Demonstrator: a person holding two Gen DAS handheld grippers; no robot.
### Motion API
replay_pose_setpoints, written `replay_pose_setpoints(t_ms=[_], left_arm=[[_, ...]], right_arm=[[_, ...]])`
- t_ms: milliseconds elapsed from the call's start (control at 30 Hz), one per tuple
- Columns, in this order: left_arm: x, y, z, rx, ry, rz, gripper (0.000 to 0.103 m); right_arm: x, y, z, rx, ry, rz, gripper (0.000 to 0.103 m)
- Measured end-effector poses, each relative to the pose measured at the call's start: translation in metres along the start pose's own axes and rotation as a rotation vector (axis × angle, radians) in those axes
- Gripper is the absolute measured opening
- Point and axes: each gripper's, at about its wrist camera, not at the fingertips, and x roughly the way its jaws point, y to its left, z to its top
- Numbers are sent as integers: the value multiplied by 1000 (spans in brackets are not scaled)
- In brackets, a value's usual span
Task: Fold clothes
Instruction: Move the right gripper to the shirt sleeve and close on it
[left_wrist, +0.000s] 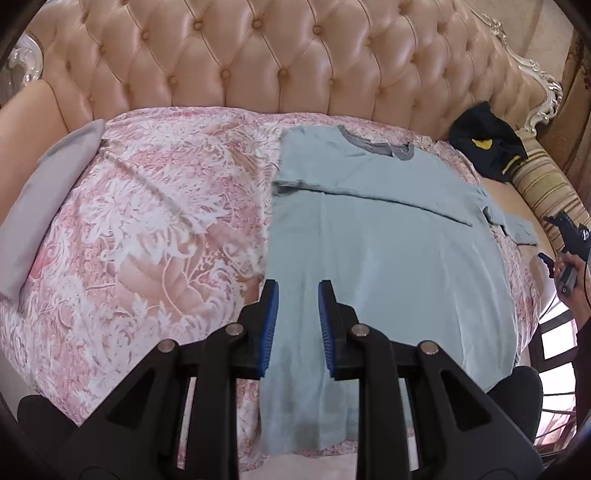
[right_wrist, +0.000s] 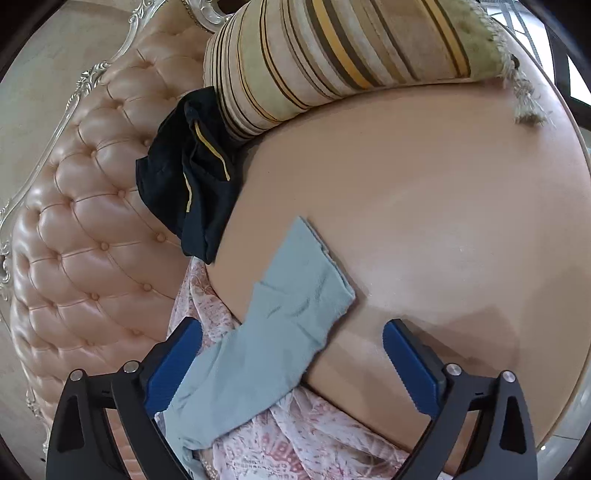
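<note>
1. A blue-grey shirt (left_wrist: 388, 236) is lying flat on the pink floral cover (left_wrist: 147, 229) of a bed, collar toward the tufted headboard (left_wrist: 258, 62), so that its sides can be turned in.
2. The left side is already lying folded over the body, its sleeve making a diagonal edge across the chest; the long left edge is running straight down the cover.
3. The left gripper (left_wrist: 295, 314) is hovering over that folded edge with its blue pads (left_wrist: 271, 321) drawn fairly close but with a clear gap between them, and nothing is pinched there. This looks like the fold being left to settle.
4. The right sleeve (right_wrist: 295, 295) is sticking out past the cover onto the bare tan mattress (right_wrist: 443, 184), so this side is not folded yet.
5. The right gripper (right_wrist: 291, 365) is hanging just over the sleeve with its jaws spread wide. The left pad (right_wrist: 173, 365) is sitting at the sleeve's root and the other is over bare mattress. Nothing is gripped; it seems to be lining up to pinch.
6. A dark garment (right_wrist: 188, 177) with yellow trim is lying crumpled against a striped bolster (right_wrist: 332, 48) near the headboard, probably waiting its turn.
</note>
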Motion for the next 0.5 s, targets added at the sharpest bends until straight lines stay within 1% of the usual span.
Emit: replay_pose_setpoints(t_ms=[67, 100, 133, 167, 200, 267, 333, 433, 467, 500], left_arm=[[-3, -4, 2, -1, -10, -16, 25], [-4, -7, 3, 3, -14, -23, 26], [-5, -10, 5, 13, -17, -30, 27], [-7, -14, 6, 22, -21, -37, 29], [-8, -17, 7, 31, -23, -44, 30], [-8, -23, 8, 60, -33, -49, 33], [-8, -30, 8, 95, -46, -50, 33], [5, -42, 7, 189, -79, -46, 33], [11, -47, 7, 222, -91, -45, 33], [20, -48, 8, 235, -82, -39, 33]], right_arm=[[2, 4, 1, -11, 10, 12, 77], [7, 4, 0, -6, 34, 23, 73], [9, 1, 0, 3, 50, 33, 64], [14, -1, -3, 14, 69, 42, 57], [17, -3, -5, 19, 79, 46, 55], [19, -2, -6, 4, 71, 46, 51], [21, -1, -5, -2, 59, 51, 51], [26, 4, -1, -18, 50, 41, 51], [28, 7, 0, -38, 45, 24, 48], [30, 11, 1, -60, 39, 1, 39]])
